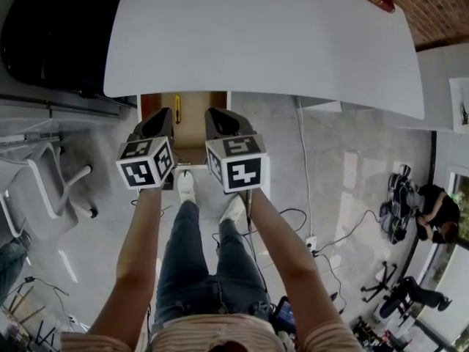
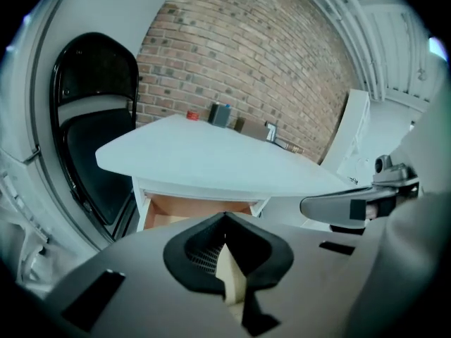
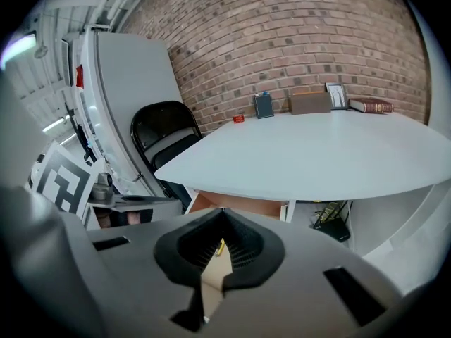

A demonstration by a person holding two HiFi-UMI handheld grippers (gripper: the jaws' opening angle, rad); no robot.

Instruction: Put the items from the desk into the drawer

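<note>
The left hand-held gripper (image 1: 165,117) and the right hand-held gripper (image 1: 217,117) hang side by side over the open drawer (image 1: 194,127) under the near edge of the counter (image 1: 256,35). Both are clenched on nothing (tips meeting). A thin yellow item (image 1: 176,108) lies in the drawer's left part. Along the counter's far edge sit a red book (image 3: 371,105), a brown box (image 3: 310,103), a dark box (image 3: 264,105) and a small red piece (image 3: 238,119).

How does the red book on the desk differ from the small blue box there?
The book is dark red and lies flat; the blue box is grey-blue and stands upright. The book is the item furthest right, and the box is well to its left. Both rest on the desk by the brick wall, not in the drawer.
</note>
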